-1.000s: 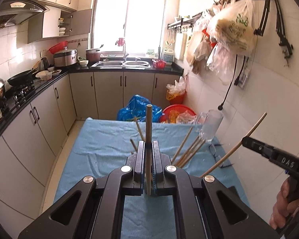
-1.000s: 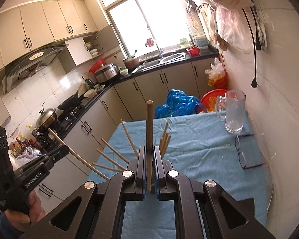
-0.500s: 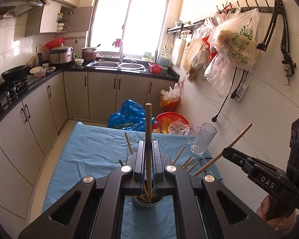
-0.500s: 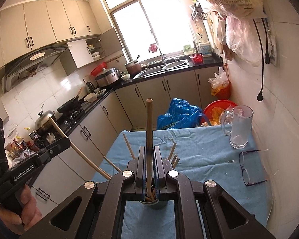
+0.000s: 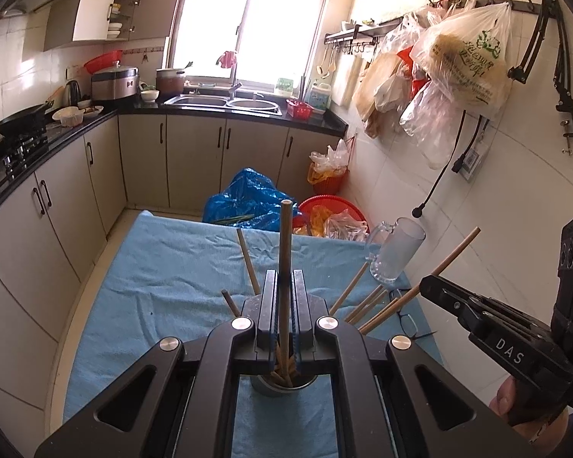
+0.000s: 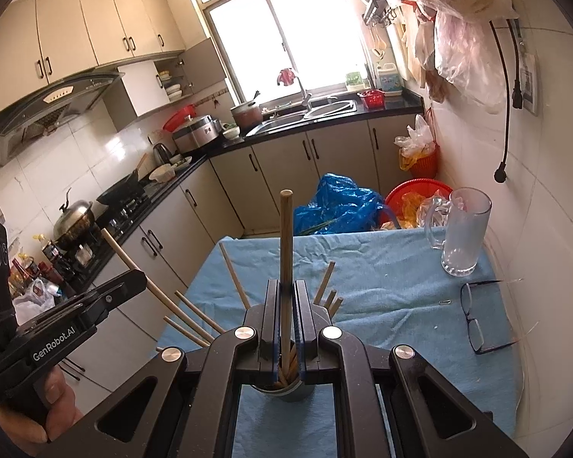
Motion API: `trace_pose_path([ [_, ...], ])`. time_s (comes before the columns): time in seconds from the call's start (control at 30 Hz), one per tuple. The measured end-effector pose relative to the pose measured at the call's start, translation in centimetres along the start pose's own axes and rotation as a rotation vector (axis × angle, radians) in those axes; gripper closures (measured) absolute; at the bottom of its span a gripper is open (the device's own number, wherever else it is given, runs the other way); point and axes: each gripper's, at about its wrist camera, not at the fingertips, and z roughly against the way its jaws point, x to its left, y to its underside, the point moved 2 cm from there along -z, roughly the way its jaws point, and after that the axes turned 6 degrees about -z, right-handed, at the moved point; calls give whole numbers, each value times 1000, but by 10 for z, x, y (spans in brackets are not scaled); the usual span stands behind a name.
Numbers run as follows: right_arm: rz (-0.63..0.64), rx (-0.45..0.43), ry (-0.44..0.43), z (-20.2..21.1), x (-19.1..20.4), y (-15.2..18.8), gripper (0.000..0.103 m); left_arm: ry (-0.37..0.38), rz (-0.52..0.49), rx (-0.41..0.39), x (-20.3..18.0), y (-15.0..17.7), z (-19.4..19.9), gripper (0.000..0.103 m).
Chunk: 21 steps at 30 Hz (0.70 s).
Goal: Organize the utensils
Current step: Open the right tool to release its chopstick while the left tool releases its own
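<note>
Kitchen cabinets run along one wall and under the window, with a sink (image 5: 221, 102) below the glass, a rice cooker (image 5: 114, 83) on the dark counter and a pan (image 5: 19, 122) on the stove. Nearer stands a table under a blue cloth (image 5: 164, 267), its right edge against the tiled wall.

On the cloth, close to the near edge, sits a small metal cup (image 5: 282, 385) crowded with wooden chopsticks (image 5: 363, 303) that fan out to both sides. Both tools hover right over it. The left gripper (image 5: 285, 305) has its jaws pressed together on one upright chopstick (image 5: 285, 252), whose lower end dips among the sticks in the cup. The right gripper (image 6: 285, 305) is likewise clamped on a single upright chopstick (image 6: 285, 244) above the same cup (image 6: 286, 391). From each camera the other tool shows at the side, its stick slanting; the fanned sticks crowd the space around both jaws.

Toward the far right corner of the table stands a clear glass mug (image 6: 464, 236), and a pair of dark-framed glasses (image 6: 477, 316) lies near the right edge, beside a small paper clip (image 6: 445, 302). Beyond the far edge are a blue plastic bag (image 5: 248, 202) and a red basin (image 5: 332, 210) on the floor. Plastic bags (image 5: 466, 49) hang from wall hooks, one printed with green characters too small to read.

Readable writing: "DAS" on the right tool's body, "GenRobot.AI" on the left tool's.
</note>
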Motion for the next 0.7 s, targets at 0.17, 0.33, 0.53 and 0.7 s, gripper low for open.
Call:
trace_pose_path([
  [0.17,9,25,4,-12,-1,7,96,7,-3,24,1,7,-10,98],
  [0.33,23,48,8,-22,0,15,96,6,-11,51,1,16,-21,98],
  [0.53,57,78,32,-36,2,29,96,-8,-18,79,4,27,-35,98],
  [0.7,80,101,48,-47,2,38,96,-11,-20,95,8,36,-41,98],
])
